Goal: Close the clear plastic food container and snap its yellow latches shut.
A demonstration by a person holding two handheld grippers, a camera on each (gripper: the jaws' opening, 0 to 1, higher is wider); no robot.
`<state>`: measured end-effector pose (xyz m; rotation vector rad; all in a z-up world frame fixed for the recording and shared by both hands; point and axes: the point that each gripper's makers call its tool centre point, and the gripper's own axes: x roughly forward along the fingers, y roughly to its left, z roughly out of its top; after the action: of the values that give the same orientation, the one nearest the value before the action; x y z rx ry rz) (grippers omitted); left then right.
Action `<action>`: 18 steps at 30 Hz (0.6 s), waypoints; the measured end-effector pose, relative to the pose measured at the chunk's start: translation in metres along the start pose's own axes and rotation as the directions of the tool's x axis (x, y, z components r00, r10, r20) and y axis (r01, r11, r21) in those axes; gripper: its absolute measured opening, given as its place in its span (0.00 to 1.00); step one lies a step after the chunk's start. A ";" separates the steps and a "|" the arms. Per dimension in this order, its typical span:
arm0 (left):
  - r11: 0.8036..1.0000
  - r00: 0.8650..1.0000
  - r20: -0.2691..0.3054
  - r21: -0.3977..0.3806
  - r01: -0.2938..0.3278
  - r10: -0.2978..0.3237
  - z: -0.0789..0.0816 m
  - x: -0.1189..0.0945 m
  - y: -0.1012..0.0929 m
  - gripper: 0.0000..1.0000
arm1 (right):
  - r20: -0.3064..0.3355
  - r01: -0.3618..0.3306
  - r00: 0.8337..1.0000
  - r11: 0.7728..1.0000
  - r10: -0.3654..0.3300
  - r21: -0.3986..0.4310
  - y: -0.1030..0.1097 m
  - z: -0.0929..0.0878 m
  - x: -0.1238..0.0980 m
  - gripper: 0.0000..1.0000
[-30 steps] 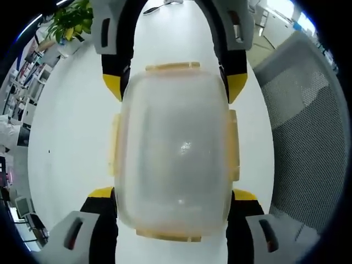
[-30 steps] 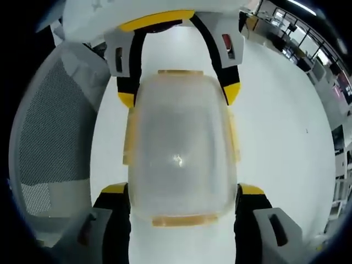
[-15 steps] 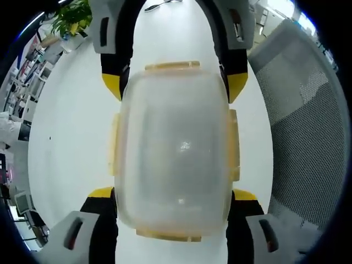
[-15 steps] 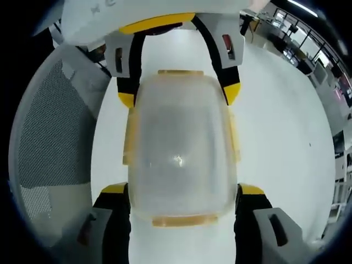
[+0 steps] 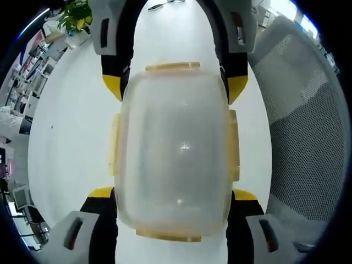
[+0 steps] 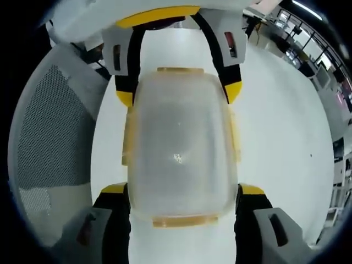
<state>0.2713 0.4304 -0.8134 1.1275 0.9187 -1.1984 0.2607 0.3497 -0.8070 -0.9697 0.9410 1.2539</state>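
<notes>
The frosted clear plastic food container with pale yellow latches (image 5: 175, 151) (image 6: 181, 148) hides the white tabletop (image 5: 71, 137) beneath it. Its cloudy walls blur whatever lies inside. Whether the latches are snapped cannot be told. The grey mesh chair (image 5: 300, 132) is cut off.

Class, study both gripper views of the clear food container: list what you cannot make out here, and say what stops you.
- Latches: both views look down on the container; whether they are snapped shut cannot be told.
- Contents: the frosted lid blurs them, right gripper view.
- Left gripper and right gripper: the container covers the inner faces of the jaws, so contact is unclear.
- Mesh chair: cut off by the edge, left gripper view.
</notes>
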 end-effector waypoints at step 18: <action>1.000 1.000 0.004 -0.010 -0.004 0.004 -0.002 -0.001 -0.001 0.79 | 0.001 0.010 1.000 1.000 -0.010 -0.002 0.000 0.003 0.002 0.75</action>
<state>0.2705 0.4329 -0.8135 1.1178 0.9182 -1.1909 0.2613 0.3532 -0.8081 -0.9746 0.9334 1.2466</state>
